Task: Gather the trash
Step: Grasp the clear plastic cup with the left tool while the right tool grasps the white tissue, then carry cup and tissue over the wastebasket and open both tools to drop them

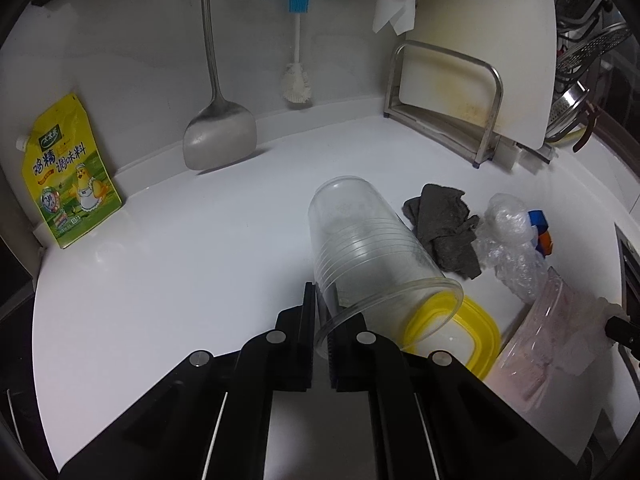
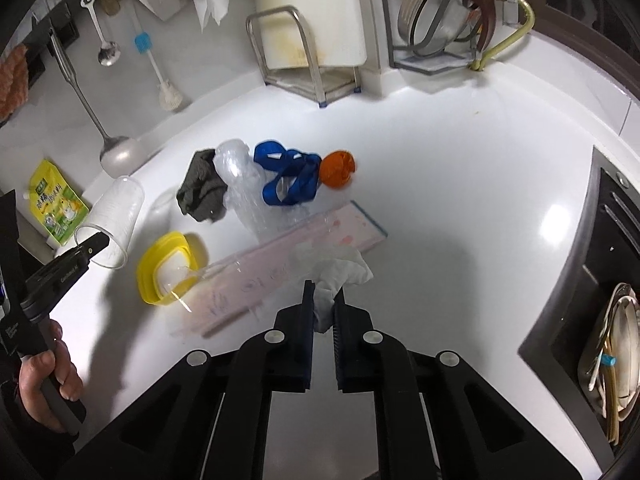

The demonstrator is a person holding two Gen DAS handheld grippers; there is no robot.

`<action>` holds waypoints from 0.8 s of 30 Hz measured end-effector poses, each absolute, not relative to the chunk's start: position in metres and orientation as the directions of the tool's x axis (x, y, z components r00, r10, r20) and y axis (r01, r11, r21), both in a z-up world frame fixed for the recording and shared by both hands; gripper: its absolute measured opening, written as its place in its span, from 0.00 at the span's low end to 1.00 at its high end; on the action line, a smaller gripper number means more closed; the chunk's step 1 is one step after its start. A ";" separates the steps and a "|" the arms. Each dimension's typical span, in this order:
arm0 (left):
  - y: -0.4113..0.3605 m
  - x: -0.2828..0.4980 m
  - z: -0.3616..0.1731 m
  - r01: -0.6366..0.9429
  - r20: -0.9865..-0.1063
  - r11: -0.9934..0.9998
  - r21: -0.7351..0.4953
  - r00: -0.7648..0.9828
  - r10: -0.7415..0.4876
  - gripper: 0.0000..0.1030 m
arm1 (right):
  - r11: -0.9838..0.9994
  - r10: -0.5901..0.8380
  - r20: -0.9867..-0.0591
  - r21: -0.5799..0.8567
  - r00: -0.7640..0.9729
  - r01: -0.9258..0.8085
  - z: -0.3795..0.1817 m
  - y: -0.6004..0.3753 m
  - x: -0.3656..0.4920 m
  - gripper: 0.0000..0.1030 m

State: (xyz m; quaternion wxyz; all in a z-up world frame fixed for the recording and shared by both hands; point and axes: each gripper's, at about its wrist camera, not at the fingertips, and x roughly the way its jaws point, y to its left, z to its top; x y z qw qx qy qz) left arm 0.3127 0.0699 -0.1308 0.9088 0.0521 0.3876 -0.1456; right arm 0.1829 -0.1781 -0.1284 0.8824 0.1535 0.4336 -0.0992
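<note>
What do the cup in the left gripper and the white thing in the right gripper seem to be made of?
The cup looks like thin clear plastic, glossy: the counter shows through its wall, and fine ridges ring it. The left gripper pinches its rim. The white thing looks like soft matte paper, probably a tissue or paper towel: it is crumpled into loose folds. The right gripper holds it.

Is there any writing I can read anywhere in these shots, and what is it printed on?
"鸡精 调味料": large characters on the yellow seasoning pouch leaning against the wall.
Green logo at the pouch's top: too small to read.
Blue round badge and fine print lower on the pouch: blurred, not readable.
White lettering on the left claw body, seen from the right wrist camera: too small to read.
Nothing else carries readable text.
</note>
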 end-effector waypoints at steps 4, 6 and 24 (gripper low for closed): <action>0.073 0.303 -0.119 0.309 -0.709 0.951 -0.025 0.665 -0.235 0.06 | 0.931 -0.051 -0.787 0.185 0.615 0.314 -0.119 -0.179 0.176 0.08; 0.073 0.297 -0.115 0.314 -0.700 0.949 -0.011 0.676 -0.232 0.06 | 0.932 -0.057 -0.783 0.181 0.619 0.315 -0.114 -0.180 0.171 0.08; 0.061 0.203 -0.082 0.317 -0.699 0.948 -0.003 0.678 -0.229 0.06 | 0.956 -0.015 -0.740 0.187 0.672 0.227 -0.064 -0.179 0.106 0.08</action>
